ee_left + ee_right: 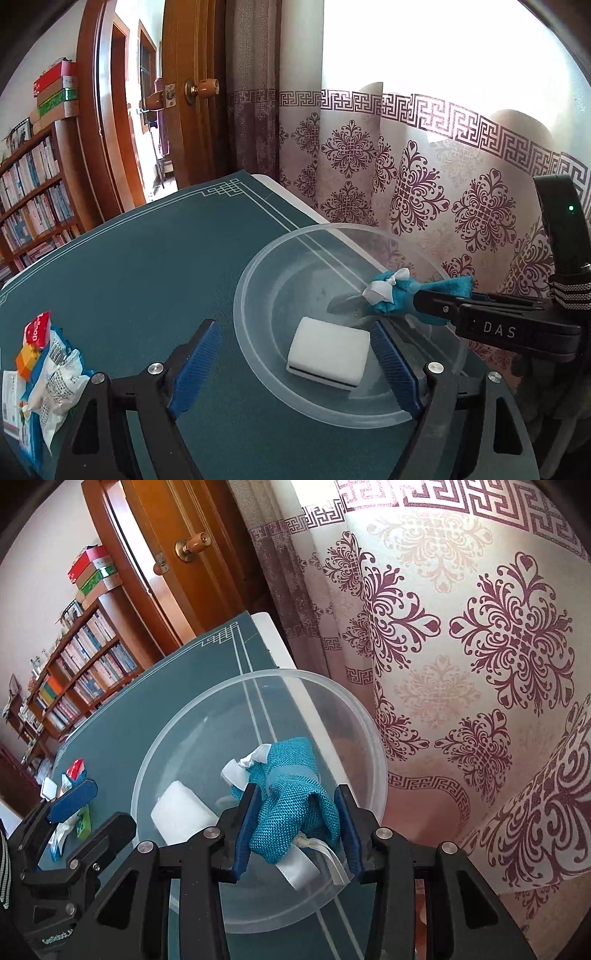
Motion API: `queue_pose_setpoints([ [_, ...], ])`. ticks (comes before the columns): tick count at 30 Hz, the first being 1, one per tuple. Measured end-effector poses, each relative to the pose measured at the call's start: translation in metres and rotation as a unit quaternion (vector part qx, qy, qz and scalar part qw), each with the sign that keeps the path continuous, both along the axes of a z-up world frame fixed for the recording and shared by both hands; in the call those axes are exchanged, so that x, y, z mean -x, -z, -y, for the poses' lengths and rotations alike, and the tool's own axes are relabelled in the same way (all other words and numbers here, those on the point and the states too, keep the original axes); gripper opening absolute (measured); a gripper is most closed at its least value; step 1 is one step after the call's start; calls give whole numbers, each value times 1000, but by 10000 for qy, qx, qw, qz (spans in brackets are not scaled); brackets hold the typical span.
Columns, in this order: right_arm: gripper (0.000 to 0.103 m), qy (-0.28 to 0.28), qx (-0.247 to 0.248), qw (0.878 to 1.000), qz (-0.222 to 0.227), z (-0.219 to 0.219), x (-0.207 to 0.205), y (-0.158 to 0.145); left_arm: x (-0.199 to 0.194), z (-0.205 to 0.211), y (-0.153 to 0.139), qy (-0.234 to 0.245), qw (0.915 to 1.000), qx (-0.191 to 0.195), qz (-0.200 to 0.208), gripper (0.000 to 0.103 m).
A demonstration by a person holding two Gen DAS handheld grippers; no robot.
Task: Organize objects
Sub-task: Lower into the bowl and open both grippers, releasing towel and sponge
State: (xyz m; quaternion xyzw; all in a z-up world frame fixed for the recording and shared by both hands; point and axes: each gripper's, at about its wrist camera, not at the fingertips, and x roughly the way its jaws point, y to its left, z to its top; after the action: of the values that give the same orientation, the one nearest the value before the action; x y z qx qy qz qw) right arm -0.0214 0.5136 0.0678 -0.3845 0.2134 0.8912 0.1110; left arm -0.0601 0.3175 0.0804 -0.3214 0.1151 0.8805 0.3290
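In the left wrist view, the left gripper [295,363] stands wide apart with nothing pinched, its fingers straddling a white sponge [328,352] lying in the clear bowl [255,354] on the green mat [147,273]. In the right wrist view, the right gripper [298,829] clamps a teal pouch [291,805] with white ribbon above that bowl [155,760].

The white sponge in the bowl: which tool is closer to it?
Left. The left tool stands open around the white sponge; the right tool holds the teal cloth above the bowl.
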Motion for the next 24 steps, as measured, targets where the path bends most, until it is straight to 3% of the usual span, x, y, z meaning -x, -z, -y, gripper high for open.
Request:
queue_pose_setpoints([
  [6,43,-86,1,10000,15,9,-1,-3,-4,16,-9,-185,9998,-53,-73,93],
  [11,43,53,-452,9987,-250,23,-10,-25,-7,36,-14,-363,9992,-141,-79,94],
  [18,43,-377,-525,9970,-425,66,-7,-46,-8,77,-18,-696,9971,-141,-276,94],
  [24,43,-853,-402,9949,-357,114,7,-45,-3,129,-23,-1073,9933,-276,-323,95],
])
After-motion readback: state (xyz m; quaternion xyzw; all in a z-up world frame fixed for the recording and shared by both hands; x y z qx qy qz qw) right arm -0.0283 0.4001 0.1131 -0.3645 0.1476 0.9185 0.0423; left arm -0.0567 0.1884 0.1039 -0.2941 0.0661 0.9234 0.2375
